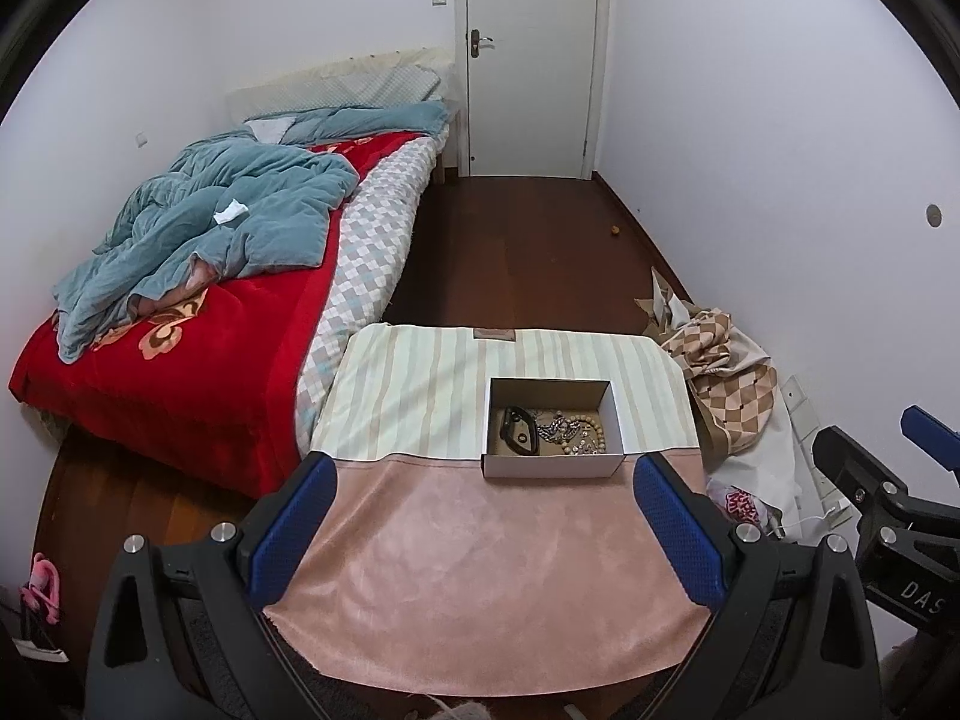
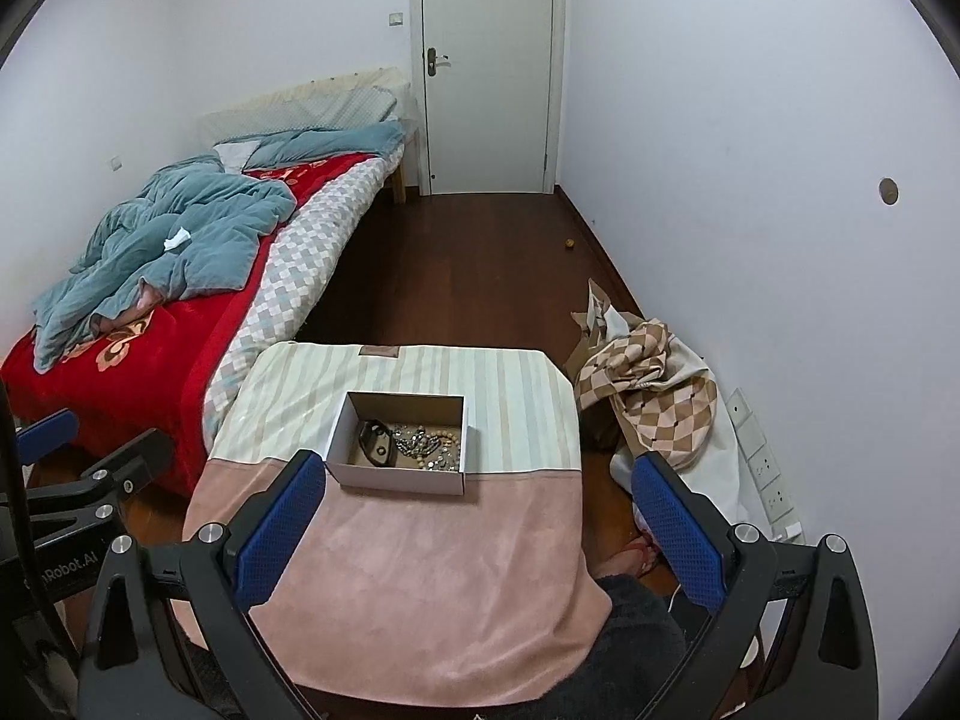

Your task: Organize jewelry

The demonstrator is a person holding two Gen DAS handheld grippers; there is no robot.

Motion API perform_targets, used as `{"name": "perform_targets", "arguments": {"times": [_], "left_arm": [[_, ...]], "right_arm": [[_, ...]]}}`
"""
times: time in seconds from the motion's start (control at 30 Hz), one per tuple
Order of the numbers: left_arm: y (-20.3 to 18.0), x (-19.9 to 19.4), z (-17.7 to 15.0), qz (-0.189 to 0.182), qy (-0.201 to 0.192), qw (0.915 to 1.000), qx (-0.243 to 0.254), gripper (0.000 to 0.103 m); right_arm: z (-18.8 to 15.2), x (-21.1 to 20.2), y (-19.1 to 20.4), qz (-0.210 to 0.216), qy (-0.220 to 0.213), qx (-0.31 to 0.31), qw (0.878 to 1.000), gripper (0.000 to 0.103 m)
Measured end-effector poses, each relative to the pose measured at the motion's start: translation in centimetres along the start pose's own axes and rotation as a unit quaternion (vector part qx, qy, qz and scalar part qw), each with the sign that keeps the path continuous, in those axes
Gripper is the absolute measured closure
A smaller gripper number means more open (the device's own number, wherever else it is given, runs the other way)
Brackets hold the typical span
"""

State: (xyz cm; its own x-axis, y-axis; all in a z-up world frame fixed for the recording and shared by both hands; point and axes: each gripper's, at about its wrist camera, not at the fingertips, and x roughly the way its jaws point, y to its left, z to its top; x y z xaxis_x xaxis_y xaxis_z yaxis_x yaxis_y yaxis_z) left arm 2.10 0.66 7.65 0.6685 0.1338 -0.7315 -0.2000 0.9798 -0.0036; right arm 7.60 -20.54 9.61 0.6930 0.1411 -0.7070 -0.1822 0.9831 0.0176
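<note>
Barely started imo: jewelry [image 1: 555, 429] all tangled in the box [image 1: 552, 468], left hand-held gripper [image 1: 486, 534] and right hand-held gripper [image 2: 480, 534] both wide, holding nothing.

A small open white cardboard box [image 1: 552, 462] with a brown inside sits upright on the cloth-covered table. In it lie a black loop-shaped band [image 1: 517, 427] at the left, a tangled silvery chain [image 1: 555, 429] in the middle, and a string of tan round beads [image 1: 591, 435] at the right; finer pieces may lie among them.
</note>
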Motion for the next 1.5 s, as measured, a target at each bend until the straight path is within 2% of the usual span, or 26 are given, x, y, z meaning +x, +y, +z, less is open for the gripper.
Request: {"name": "perform_targets", "arguments": {"times": [0.2,0.37,0.6,0.9,1.2,1.5], "left_arm": [[0.0,0.4,0.3,0.005,0.004,0.9999,-0.008,0.002],[-0.1,2.2,0.8,-0.001,0.010,0.9999,-0.007,0.002],[-0.2,5.8,1.4,0.018,0.032,0.9993,-0.008,0.000],[-0.2,9.5,1.9,0.032,0.060,0.9977,-0.007,0.000],[-0.4,10.7,2.0,0.033,0.070,0.9970,-0.005,0.000],[-0.4,10.9,1.9,0.032,0.072,0.9968,-0.010,0.000]], "right_arm": [[0.4,0.5,0.1,-0.005,0.000,0.000,1.000,0.000],[0.9,1.8,0.3,-0.017,0.002,-0.001,1.000,0.000],[1.7,5.3,0.4,-0.036,0.014,-0.002,0.999,0.000],[2.0,10.2,0.4,-0.036,0.048,0.001,0.998,0.000],[1.7,12.8,0.3,-0.035,0.072,0.005,0.997,0.000],[1.5,13.1,0.4,-0.034,0.081,0.003,0.996,0.000]]}}
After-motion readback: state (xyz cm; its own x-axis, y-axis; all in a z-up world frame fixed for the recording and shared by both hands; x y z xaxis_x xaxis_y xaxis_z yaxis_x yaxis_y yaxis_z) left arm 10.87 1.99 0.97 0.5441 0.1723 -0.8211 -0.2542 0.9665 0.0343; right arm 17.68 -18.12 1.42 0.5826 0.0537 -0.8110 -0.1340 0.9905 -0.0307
